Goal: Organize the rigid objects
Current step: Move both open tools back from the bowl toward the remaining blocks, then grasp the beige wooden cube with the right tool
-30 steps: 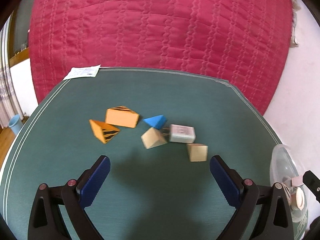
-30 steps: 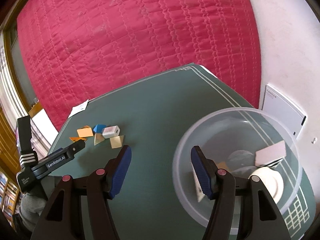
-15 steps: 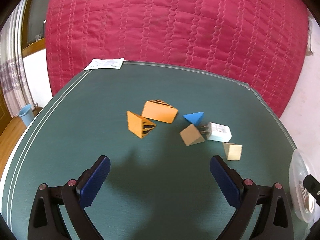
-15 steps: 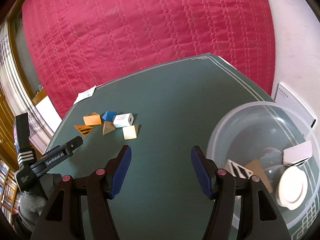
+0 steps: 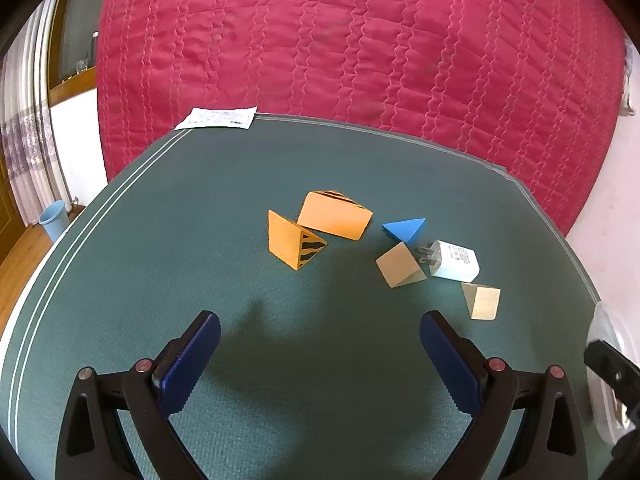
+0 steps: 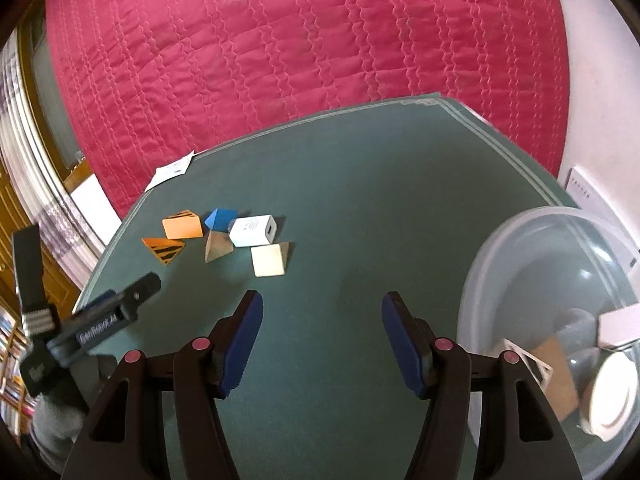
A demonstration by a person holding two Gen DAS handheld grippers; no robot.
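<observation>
Loose objects lie on the green table: two orange striped wedges [image 5: 295, 246] [image 5: 335, 217], a blue wedge [image 5: 405, 227], two plain wood wedges [image 5: 398, 265] [image 5: 482, 300] and a white charger plug [image 5: 454, 261]. My left gripper [image 5: 320, 354] is open and empty, just short of them. My right gripper [image 6: 322, 338] is open and empty over bare table; the cluster, with the charger [image 6: 254, 230], lies ahead to its left. The clear plastic bowl [image 6: 516, 256] holding several items is at its right.
A red quilted bed borders the table's far edge [image 5: 360, 40]. A white paper slip [image 5: 218, 118] lies at the far left corner. A blue bin [image 5: 56, 220] stands on the floor at left. The left gripper's body [image 6: 104, 320] shows in the right wrist view.
The left gripper has swung left and slightly closer, so the objects shifted right in its view. The right gripper has moved left, away from the bowl, toward the cluster.
</observation>
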